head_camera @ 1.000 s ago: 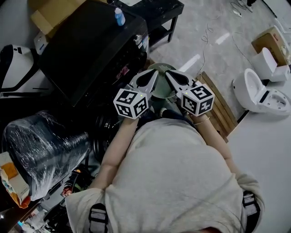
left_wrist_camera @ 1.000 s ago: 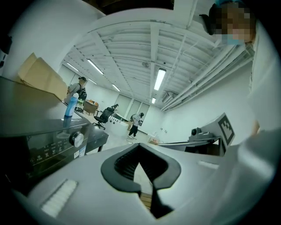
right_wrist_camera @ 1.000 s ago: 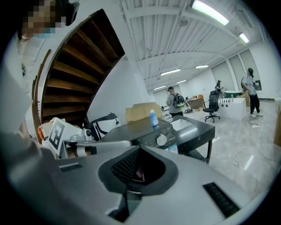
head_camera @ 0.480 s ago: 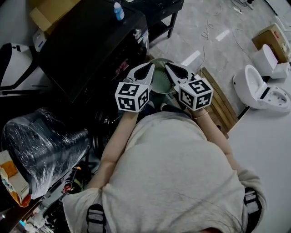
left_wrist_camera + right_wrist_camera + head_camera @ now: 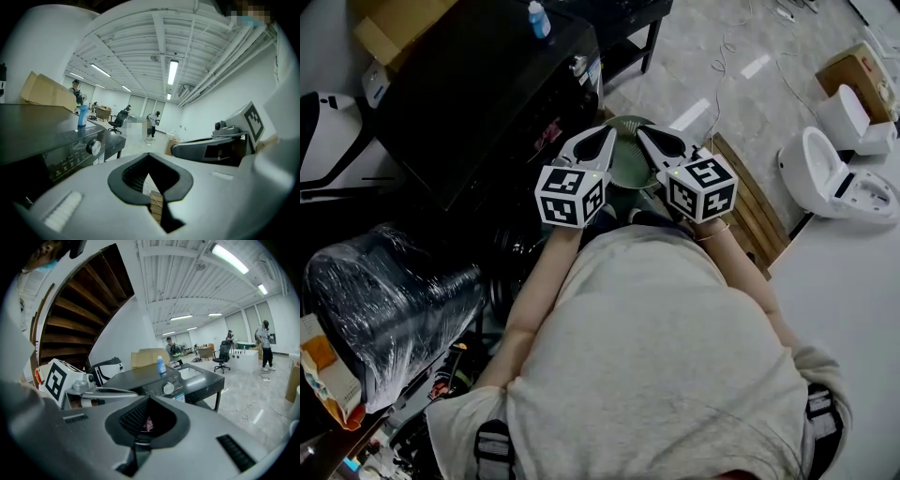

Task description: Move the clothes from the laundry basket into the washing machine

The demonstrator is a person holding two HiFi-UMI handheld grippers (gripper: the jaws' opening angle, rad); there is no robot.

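Both grippers are up in front of the person's chest, side by side and close but apart. The left gripper (image 5: 605,139) has its jaws fully together with nothing in them, and the right gripper (image 5: 649,137) is the same, pads closed on nothing. Just past and below their tips is the green laundry basket (image 5: 630,171), contents too dark to make out. The dark washing machine (image 5: 478,94) stands just left of it in the head view, with a blue bottle (image 5: 538,19) on its far top edge.
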